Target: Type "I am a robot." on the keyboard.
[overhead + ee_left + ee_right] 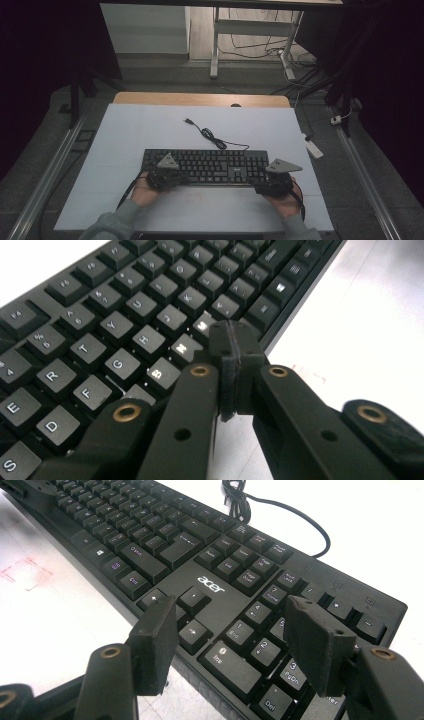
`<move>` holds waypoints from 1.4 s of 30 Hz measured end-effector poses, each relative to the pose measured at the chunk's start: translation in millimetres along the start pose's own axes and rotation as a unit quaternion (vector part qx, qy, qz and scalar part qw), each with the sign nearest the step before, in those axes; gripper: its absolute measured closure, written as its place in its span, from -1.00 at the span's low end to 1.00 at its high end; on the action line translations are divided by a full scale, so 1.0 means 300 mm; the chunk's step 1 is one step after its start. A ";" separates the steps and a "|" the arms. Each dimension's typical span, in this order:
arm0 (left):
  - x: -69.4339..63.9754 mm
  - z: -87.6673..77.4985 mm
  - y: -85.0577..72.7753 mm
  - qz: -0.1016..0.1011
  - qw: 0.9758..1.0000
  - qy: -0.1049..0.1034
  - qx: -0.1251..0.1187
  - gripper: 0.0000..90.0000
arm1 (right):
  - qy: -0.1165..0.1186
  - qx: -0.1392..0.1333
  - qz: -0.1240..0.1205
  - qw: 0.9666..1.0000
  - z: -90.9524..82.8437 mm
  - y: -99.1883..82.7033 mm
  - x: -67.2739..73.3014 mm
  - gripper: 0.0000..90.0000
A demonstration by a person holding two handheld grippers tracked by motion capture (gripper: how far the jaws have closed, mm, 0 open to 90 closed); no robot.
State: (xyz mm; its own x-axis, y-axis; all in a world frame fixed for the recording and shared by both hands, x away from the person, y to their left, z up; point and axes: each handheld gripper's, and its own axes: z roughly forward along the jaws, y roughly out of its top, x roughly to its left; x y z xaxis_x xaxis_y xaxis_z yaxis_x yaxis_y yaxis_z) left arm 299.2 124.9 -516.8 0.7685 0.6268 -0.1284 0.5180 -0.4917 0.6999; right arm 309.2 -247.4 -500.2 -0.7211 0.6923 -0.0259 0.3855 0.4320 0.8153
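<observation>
Keyboard point(205, 166) lies at near-centre of white table point(125, 135); left gripper point(231, 347), jaws pressed together with nothing between, should tap straight down on one bottom-row key, while right gripper point(227, 632), jaws apart, hovers above the numpad.

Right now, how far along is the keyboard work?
Done: the keyboard lies flat on the white table, cable loose behind it. In hand: the left gripper, jaws shut on nothing, has its tip at the bottom letter row near M; the right gripper hovers open over the number pad. Left: whether any key is pressed can't be told.
</observation>
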 end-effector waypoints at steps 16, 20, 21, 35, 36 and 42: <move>-0.004 0.026 -0.009 -0.002 1.000 0.012 0.014 0.98 | 0.001 0.002 -0.001 1.000 0.002 -0.001 0.001 -0.14; -0.002 0.015 -0.007 -0.002 1.000 0.012 0.007 0.98 | 0.001 0.002 -0.001 1.000 0.002 -0.001 0.002 -0.14; -0.001 0.009 -0.006 -0.003 1.000 0.008 0.002 0.97 | 0.000 0.002 -0.001 1.000 0.002 -0.001 0.002 -0.14; 0.032 -0.091 -0.004 -0.026 0.998 0.011 -0.063 0.00 | 0.001 -0.003 0.002 1.000 0.002 -0.004 -0.003 -0.14; 0.039 -0.097 -0.006 -0.030 0.997 0.014 -0.065 -0.06 | 0.001 -0.001 0.002 1.000 0.002 -0.004 -0.004 -0.14; 0.065 -0.132 -0.011 -0.049 0.995 0.037 -0.075 -0.21 | 0.000 0.000 0.001 1.000 0.001 -0.004 -0.005 -0.14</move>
State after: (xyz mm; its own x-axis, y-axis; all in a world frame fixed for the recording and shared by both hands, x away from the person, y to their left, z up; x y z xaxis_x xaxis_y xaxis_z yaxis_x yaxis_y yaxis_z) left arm 297.6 162.6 -493.7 0.6846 0.7128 -0.1528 0.5226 -0.3338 0.7845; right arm 310.0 -248.8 -501.3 -0.7204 0.6931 -0.0251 0.3861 0.4307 0.8157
